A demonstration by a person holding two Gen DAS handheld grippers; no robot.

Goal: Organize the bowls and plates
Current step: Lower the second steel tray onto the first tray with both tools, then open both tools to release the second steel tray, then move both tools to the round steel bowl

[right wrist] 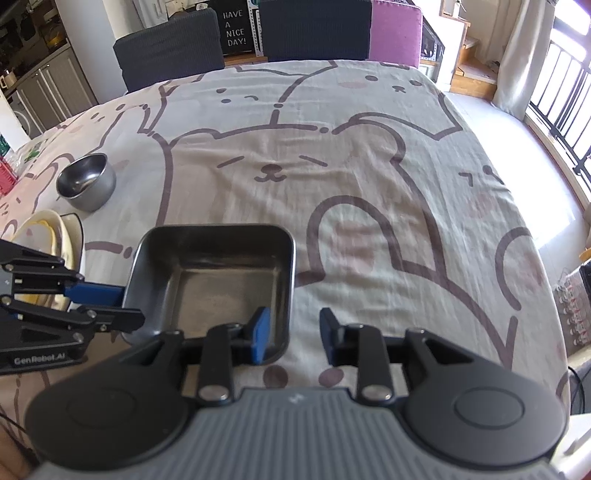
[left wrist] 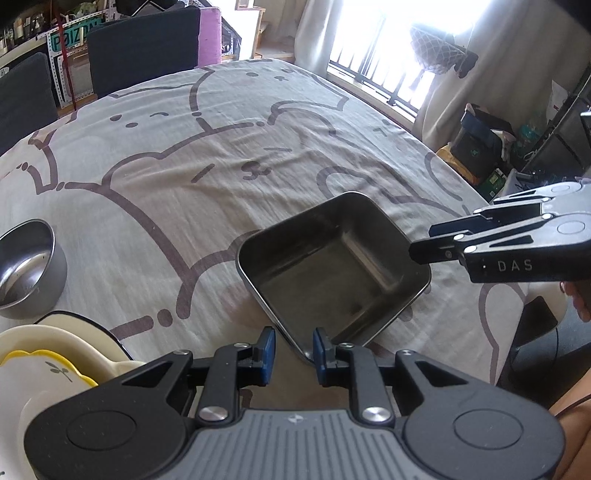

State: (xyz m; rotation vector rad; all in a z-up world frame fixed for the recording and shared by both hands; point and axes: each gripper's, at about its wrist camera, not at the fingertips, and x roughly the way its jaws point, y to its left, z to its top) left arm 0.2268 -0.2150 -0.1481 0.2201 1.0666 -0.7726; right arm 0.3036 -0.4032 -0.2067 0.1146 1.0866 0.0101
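A square steel tray (left wrist: 332, 266) (right wrist: 221, 273) sits on the bear-print tablecloth. My left gripper (left wrist: 294, 349) (right wrist: 131, 304) is shut on its near-left corner, with the rim wedged between the blue pads. My right gripper (right wrist: 294, 338) (left wrist: 423, 242) is open and straddles the tray's right wall near the front corner. One of its pads is inside the tray, the other outside, and neither presses on the wall. A round steel bowl (left wrist: 29, 269) (right wrist: 86, 181) stands to the left. In front of it lies a stack of cream plates (left wrist: 22, 339) (right wrist: 48, 229) with a yellow-rimmed dish (left wrist: 48, 365) on top.
The tablecloth (left wrist: 184, 166) covers the whole table, which is bare beyond the tray. Dark chairs (right wrist: 170, 44) and a purple one (right wrist: 395, 33) stand at the far edge. The table's right edge (left wrist: 491, 332) drops toward bags and a bright window.
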